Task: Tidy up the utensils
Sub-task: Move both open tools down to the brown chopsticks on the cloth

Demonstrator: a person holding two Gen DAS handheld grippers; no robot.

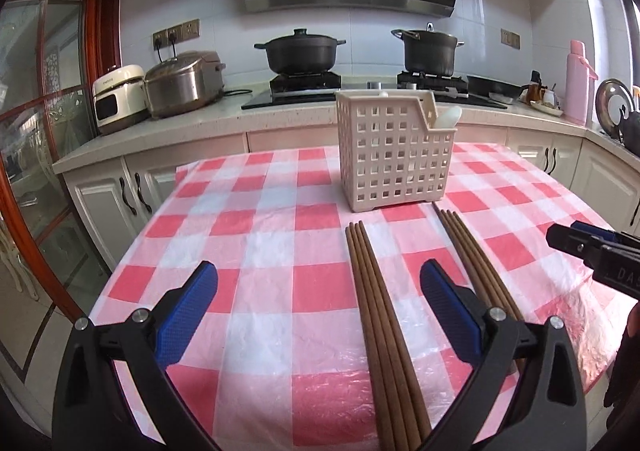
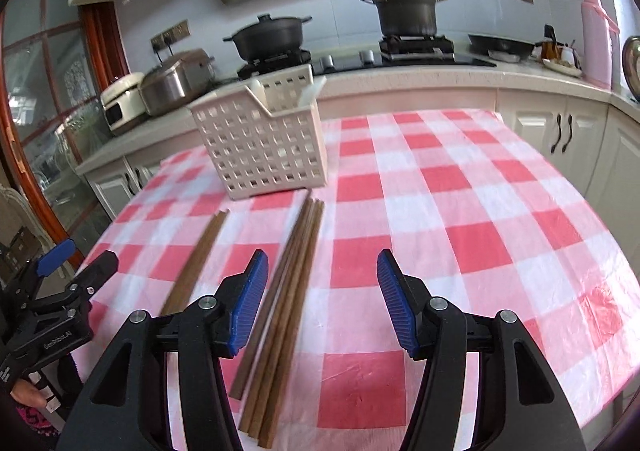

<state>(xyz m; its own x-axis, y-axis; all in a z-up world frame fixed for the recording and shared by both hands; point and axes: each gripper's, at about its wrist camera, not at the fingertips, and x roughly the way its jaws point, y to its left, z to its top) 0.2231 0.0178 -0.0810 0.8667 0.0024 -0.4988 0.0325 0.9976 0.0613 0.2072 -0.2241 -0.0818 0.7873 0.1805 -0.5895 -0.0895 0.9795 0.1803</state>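
A white perforated utensil basket [image 1: 396,155] [image 2: 264,143] stands on the red-and-white checked tablecloth [image 1: 240,251]; a white utensil handle [image 1: 448,117] pokes out of it. Two bundles of brown chopsticks lie in front of it. My left gripper [image 1: 318,279] is open wide, low over the left bundle [image 1: 372,311] [image 2: 200,255], which lies between its fingers untouched. My right gripper [image 2: 320,263] is open over the right bundle [image 2: 288,283] [image 1: 472,251], which lies close to its left finger. Each gripper shows at the edge of the other's view: right gripper [image 1: 568,237], left gripper [image 2: 80,261].
Behind the table runs a kitchen counter [image 1: 224,127] with a rice cooker [image 1: 184,83], a small white appliance [image 1: 118,99], two black pots [image 1: 300,51] on the hob and a pink flask [image 1: 578,83]. A glass door [image 1: 40,111] is at the left.
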